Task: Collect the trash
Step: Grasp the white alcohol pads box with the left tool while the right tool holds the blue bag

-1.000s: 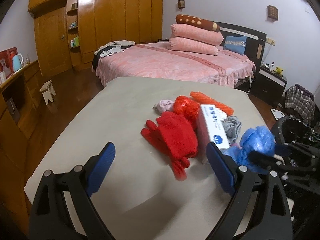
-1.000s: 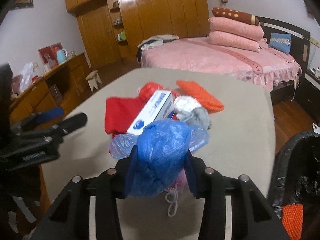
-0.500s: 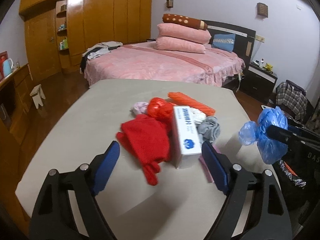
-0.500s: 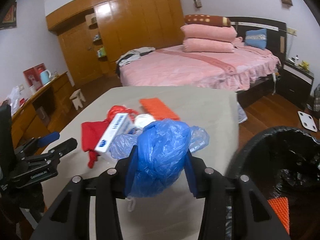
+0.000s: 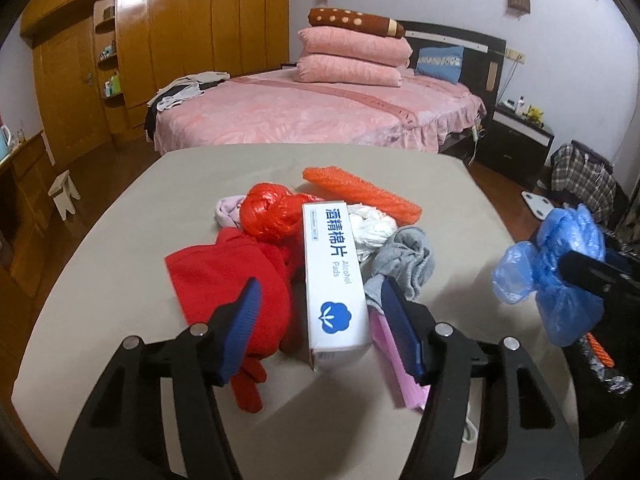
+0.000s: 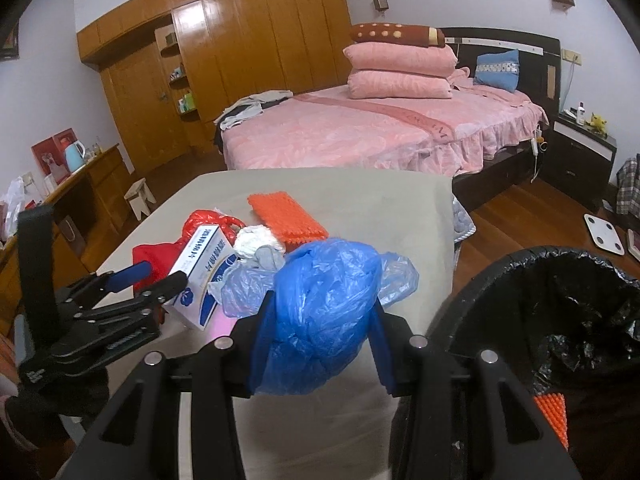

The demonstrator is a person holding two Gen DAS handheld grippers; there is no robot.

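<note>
My right gripper (image 6: 320,336) is shut on a crumpled blue plastic bag (image 6: 324,312), held in the air by the table's right edge, next to the black-lined trash bin (image 6: 560,300); the bag also shows in the left wrist view (image 5: 560,272). My left gripper (image 5: 324,332) is open, its jaws on either side of the near end of a white alcohol-pads box (image 5: 334,276) on the grey table (image 5: 120,248). Around the box lie a red cloth (image 5: 236,280), a red plastic bag (image 5: 272,214), an orange ribbed piece (image 5: 360,192), a white wad (image 5: 372,228), a grey sock (image 5: 404,260) and a pink item (image 5: 396,356).
An orange ribbed piece (image 6: 554,416) lies inside the bin. A pink bed (image 5: 312,112) stands beyond the table, a wooden wardrobe (image 5: 160,40) behind it. A low wooden cabinet (image 6: 80,188) and small stool (image 6: 138,196) are on the left; a nightstand (image 6: 584,156) stands right.
My right gripper has carried the blue bag off the pile to the table's right edge by the bin. My left gripper has moved forward until its jaws flank the white box.
</note>
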